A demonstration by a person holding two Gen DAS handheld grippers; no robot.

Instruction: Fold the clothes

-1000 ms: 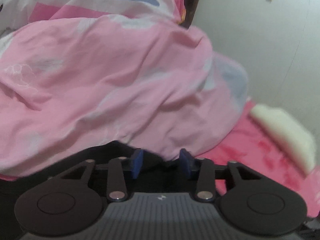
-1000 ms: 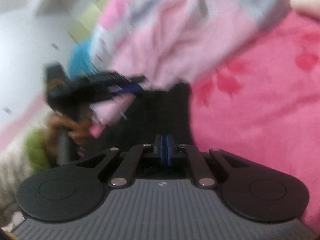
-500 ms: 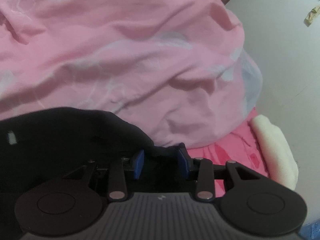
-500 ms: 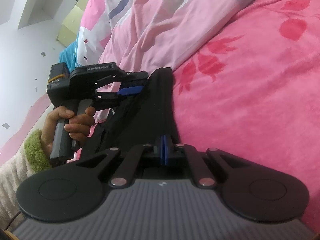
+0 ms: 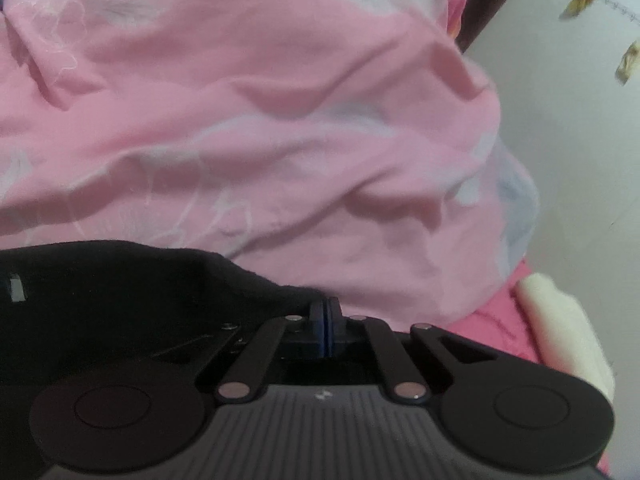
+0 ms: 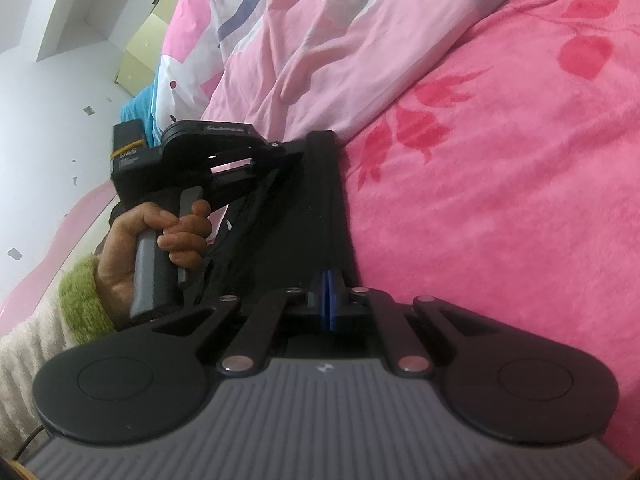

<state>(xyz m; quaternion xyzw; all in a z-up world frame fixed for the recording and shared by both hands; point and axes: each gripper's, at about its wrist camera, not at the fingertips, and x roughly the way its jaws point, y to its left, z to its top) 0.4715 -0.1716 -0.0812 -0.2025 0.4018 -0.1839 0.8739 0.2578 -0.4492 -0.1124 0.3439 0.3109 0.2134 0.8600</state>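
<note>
A black garment (image 6: 316,208) hangs stretched between both grippers over the pink bed. Low in the right wrist view, my right gripper (image 6: 329,280) is shut on its near edge, blue pads pressed together. My left gripper (image 6: 294,153), held by a hand (image 6: 168,236) in a green cuff, pinches the garment's far corner at the edge of the duvet. Seen from the left wrist, the left gripper (image 5: 325,309) is shut on the black garment (image 5: 120,288), which spreads away to the left with a small white tag showing.
A crumpled pink duvet (image 5: 260,120) fills the space ahead of the left gripper and lies at the back of the bed (image 6: 320,40). A pink floral sheet (image 6: 500,180) spreads to the right. A cream pillow (image 5: 560,328) lies by the white wall (image 5: 580,140).
My left gripper's pads, apart around the garment's edge half a second ago, have come together on it. The right gripper stays shut on the garment, which is now pulled taut.
</note>
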